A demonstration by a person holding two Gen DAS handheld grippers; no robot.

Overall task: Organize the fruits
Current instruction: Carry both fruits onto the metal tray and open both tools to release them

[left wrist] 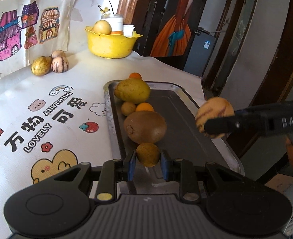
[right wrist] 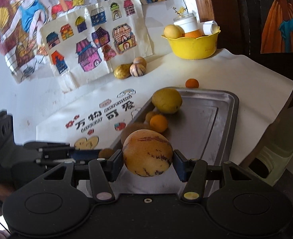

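At the bottom centre of the left wrist view, the left gripper (left wrist: 148, 164) is clamped on a small round brownish-yellow fruit (left wrist: 148, 155), held over the near end of a long rectangular metal tray (left wrist: 188, 119). Along the tray's left side lie a large yellow-green lemon-like fruit (left wrist: 132, 89), a small tan fruit (left wrist: 128, 108), a small orange citrus (left wrist: 144, 107) and a fuzzy brown kiwi (left wrist: 144, 127) — all close together.

The right gripper (right wrist: 148, 160) grips a pale yellow round melon with purple streaks (right wrist: 147, 153), low in the centre of its own view and at the right edge of the left view, above the tray's right rim.

On the printed white tablecloth (left wrist: 47, 119), an orange mandarin (right wrist: 192, 83) sits just beyond the tray's far end. Further back — at upper left — three fruits cluster: a yellow-green oval one (left wrist: 41, 66) and two striped beige ones (left wrist: 59, 64). A yellow scalloped plastic bowl (left wrist: 110, 44) holding fruit stands in the upper middle.
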